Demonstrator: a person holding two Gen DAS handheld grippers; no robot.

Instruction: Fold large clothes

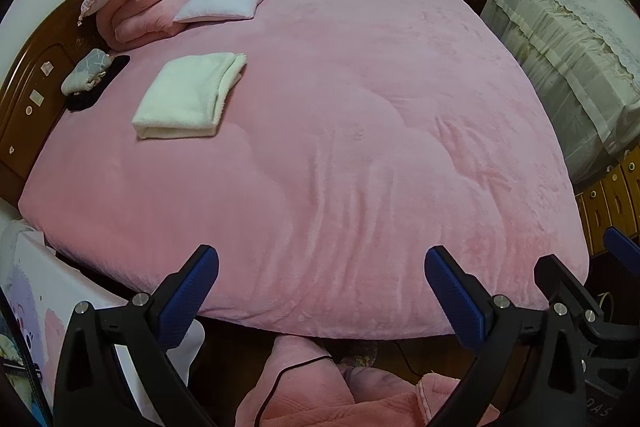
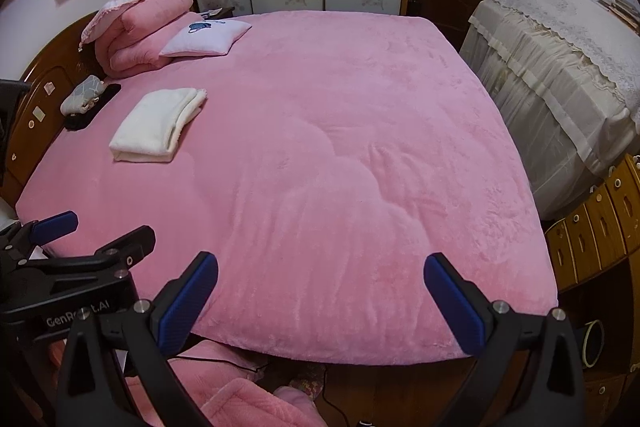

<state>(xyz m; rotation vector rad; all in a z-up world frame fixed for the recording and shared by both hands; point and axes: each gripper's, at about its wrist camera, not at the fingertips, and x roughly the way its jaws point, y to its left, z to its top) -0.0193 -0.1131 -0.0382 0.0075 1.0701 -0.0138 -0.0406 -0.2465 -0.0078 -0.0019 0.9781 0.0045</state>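
Note:
A folded cream-white garment (image 1: 188, 97) lies flat on the pink bed cover (image 1: 360, 131) at the left, near the headboard; it also shows in the right wrist view (image 2: 154, 125). My left gripper (image 1: 322, 287) is open and empty, held above the bed's near edge. My right gripper (image 2: 320, 291) is open and empty, also above the near edge. The right gripper shows at the right edge of the left wrist view (image 1: 588, 291), and the left gripper shows at the left of the right wrist view (image 2: 72, 247). Both are far from the garment.
A folded pink quilt (image 1: 148, 7), a white cushion (image 1: 224, 3) and a small grey bundle (image 1: 86, 71) lie by the wooden headboard (image 1: 28, 107). A cloth-covered cabinet (image 1: 568, 59) and wooden drawers (image 2: 592, 231) stand right. Pink fabric (image 1: 320, 387) and a cable lie below the bed edge.

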